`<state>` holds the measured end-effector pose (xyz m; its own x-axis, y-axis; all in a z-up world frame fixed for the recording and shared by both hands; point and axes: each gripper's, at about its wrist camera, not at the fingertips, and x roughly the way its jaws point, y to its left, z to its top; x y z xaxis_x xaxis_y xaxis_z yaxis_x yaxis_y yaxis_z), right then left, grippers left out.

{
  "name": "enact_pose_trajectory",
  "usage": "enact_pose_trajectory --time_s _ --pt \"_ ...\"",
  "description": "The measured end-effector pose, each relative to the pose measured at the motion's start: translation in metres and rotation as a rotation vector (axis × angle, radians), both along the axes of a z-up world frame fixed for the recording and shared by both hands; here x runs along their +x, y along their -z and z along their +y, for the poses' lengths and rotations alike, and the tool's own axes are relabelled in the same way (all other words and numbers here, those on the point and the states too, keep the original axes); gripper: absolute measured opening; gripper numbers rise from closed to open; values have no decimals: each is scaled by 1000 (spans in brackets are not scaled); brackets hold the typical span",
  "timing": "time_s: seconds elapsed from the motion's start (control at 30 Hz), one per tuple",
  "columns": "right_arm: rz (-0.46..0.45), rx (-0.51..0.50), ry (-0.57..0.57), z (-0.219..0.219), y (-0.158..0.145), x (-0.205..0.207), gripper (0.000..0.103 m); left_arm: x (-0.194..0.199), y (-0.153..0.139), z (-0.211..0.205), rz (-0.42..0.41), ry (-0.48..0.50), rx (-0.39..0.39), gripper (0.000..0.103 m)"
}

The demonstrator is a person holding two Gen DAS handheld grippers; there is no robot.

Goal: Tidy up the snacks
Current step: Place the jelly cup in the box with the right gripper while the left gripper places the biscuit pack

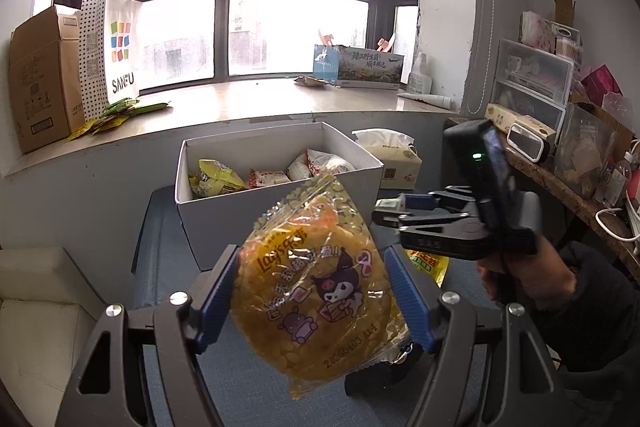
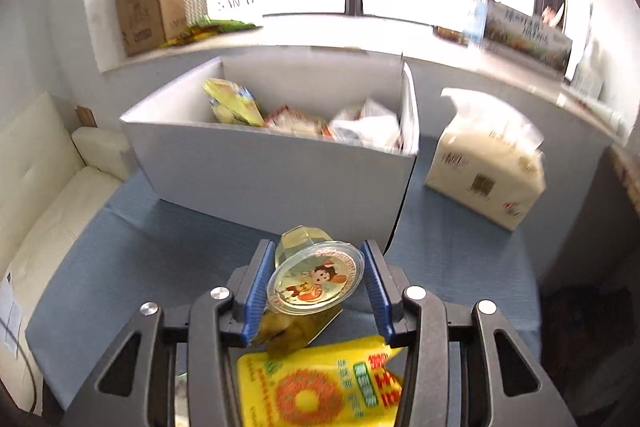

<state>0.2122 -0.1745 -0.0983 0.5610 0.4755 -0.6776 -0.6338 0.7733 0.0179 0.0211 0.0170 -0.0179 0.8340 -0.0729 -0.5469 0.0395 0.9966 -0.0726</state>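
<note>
My left gripper (image 1: 314,297) is shut on a round yellow corn-cake packet (image 1: 316,291) with cartoon print, held above the blue table in front of the white box (image 1: 208,227). The box holds several snack packets (image 1: 218,179). My right gripper (image 2: 316,287) is shut on a clear jelly cup (image 2: 314,277) with a cartoon lid, just in front of the box (image 2: 272,171). The right gripper also shows in the left wrist view (image 1: 386,217), to the right of the box. A yellow snack bag (image 2: 320,383) lies on the table under the right gripper.
A tissue pack (image 2: 488,171) stands right of the box. The windowsill behind carries a cardboard carton (image 1: 40,83), a SANFU bag (image 1: 120,51), green and yellow sachets (image 1: 116,115) and a printed box (image 1: 360,67). A white sofa (image 1: 36,307) is left; a cluttered shelf (image 1: 560,115) right.
</note>
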Motion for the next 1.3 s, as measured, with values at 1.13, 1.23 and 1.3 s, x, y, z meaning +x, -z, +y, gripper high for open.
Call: enact_pose_trajectory --time_s 1.13,1.23,1.3 --pt "225 198 16 95 -41 162 103 257 28 115 182 -91 -40 103" --pt "228 232 19 91 -45 160 103 252 32 115 188 -102 -20 103" --pt "229 234 22 92 -47 160 103 248 32 115 187 -115 -10 103"
